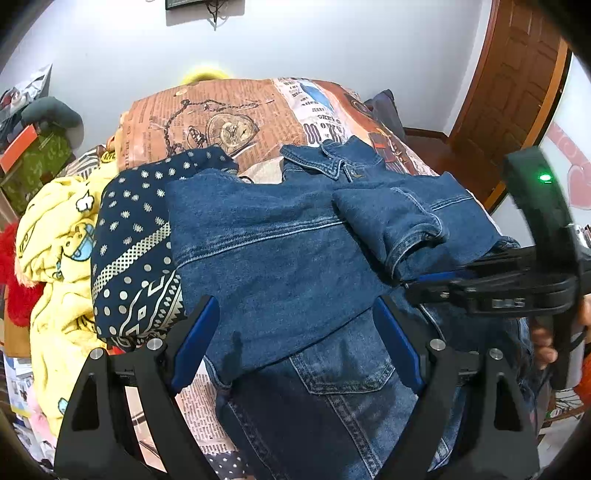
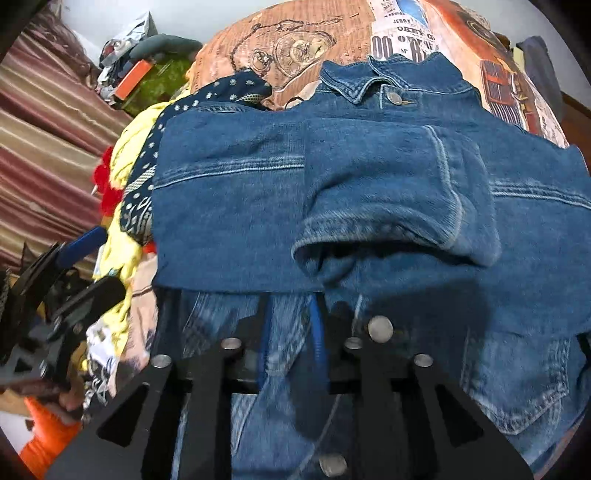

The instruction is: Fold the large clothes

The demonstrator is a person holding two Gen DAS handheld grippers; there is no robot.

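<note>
Jacket (image 1: 280, 251) is spread on the bed (image 1: 229, 118), hem at 6 o'clock under left gripper (image 1: 295, 343), spread wide, empty. Right gripper (image 2: 290, 343), slightly parted, empty, is nearer the hem.

Only readable stuff is on the newspaper-print bedspread (image 2: 399, 22): "JERRY" up top and a big "00" below it. Next line looks like "OKEY", but it's too warped to be sure.
</note>
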